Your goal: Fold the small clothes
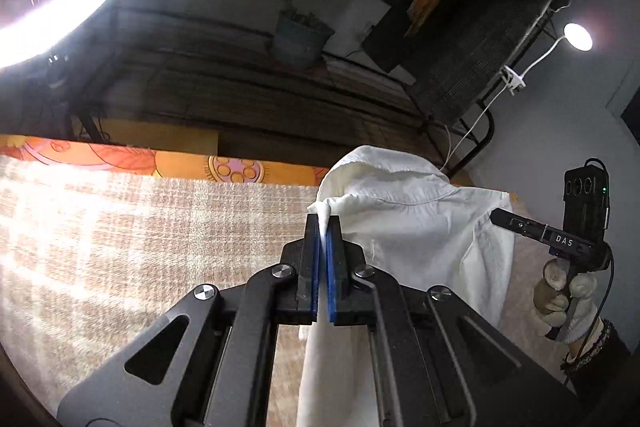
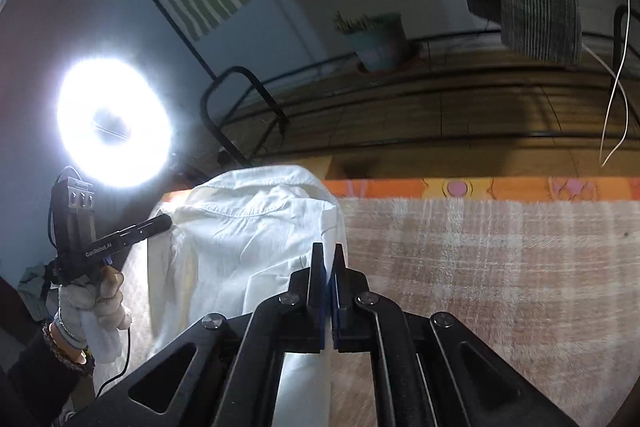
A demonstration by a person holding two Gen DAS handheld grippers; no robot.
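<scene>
A small white collared shirt [image 1: 416,227] hangs lifted above the plaid blanket [image 1: 120,247], stretched between both grippers. My left gripper [image 1: 324,221] is shut on a bunched corner of the shirt at its shoulder, and white cloth sticks out between the blue pads. In the right wrist view my right gripper [image 2: 328,251] is shut on the other shoulder edge of the shirt [image 2: 248,227]. Each view also shows the other gripper from the side, the right gripper [image 1: 496,217] and the left gripper [image 2: 166,221], each with its tips at the shirt. The shirt's lower part is hidden behind the gripper bodies.
The blanket [image 2: 480,267] lies over an orange patterned sheet [image 2: 480,187]. Gloved hands [image 1: 568,299] [image 2: 92,303] hold the grippers. Behind are a wooden slatted bench with a potted plant [image 1: 298,39], a bright ring light [image 2: 114,123] and a small clip lamp [image 1: 578,35].
</scene>
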